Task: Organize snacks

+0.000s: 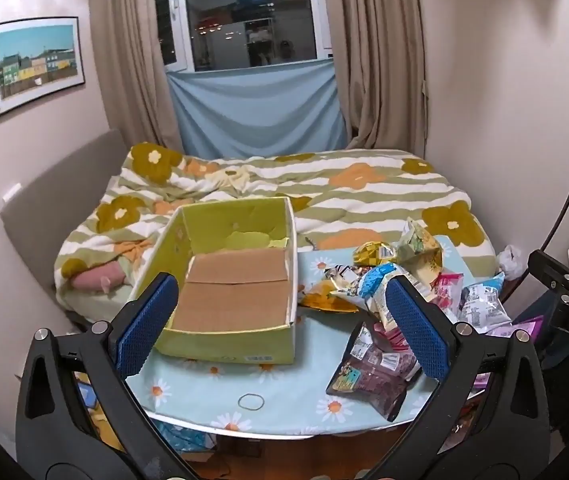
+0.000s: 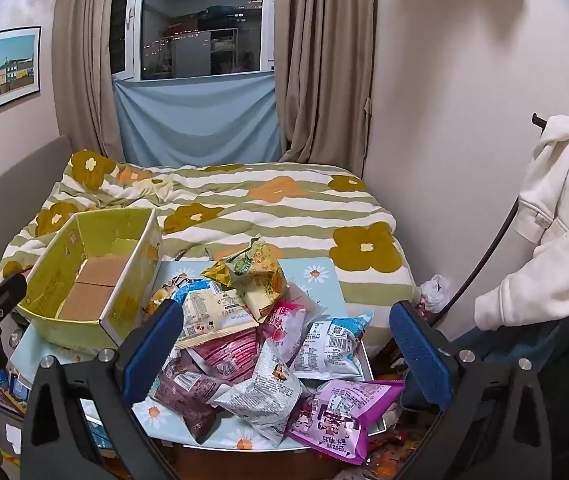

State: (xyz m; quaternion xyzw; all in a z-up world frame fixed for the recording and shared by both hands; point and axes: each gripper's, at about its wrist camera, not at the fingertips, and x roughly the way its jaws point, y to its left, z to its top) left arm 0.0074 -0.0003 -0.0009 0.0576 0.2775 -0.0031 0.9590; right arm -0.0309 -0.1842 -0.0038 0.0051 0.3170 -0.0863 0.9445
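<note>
1. Both sets of jaws spread wide, nothing between the blue pads: left gripper [image 1: 280,316] hanging over the near side of the open box [image 1: 240,280], right gripper [image 2: 284,344] hanging over the snack pile [image 2: 268,344]. No contact with anything yet.
2. Just beyond the right jaws: loose packets heaped and overlapping on the daisy-print table [image 1: 284,400], a grey-white packet [image 2: 264,396] on top at the near side, a purple packet [image 2: 340,420] at the near right edge, part of it past the table rim.
3. Left of the pile, touching its edge: the box, empty, bare cardboard floor showing.
4. Likely step in hand: first pick from the pile. Best to start with a top, uncovered packet such as the grey-white one; pinch across a crimped end or the narrow width, not the puffed middle, to avoid slipping or crushing.
5. Lift straight up before swinging left, lest neighbours drag off the table.
6. Worth steadying the box wall with the left jaws; light cardboard, probably prone to sliding.
7. Farther out: flowered bedding [image 2: 244,204], curtained window [image 2: 200,20].
</note>
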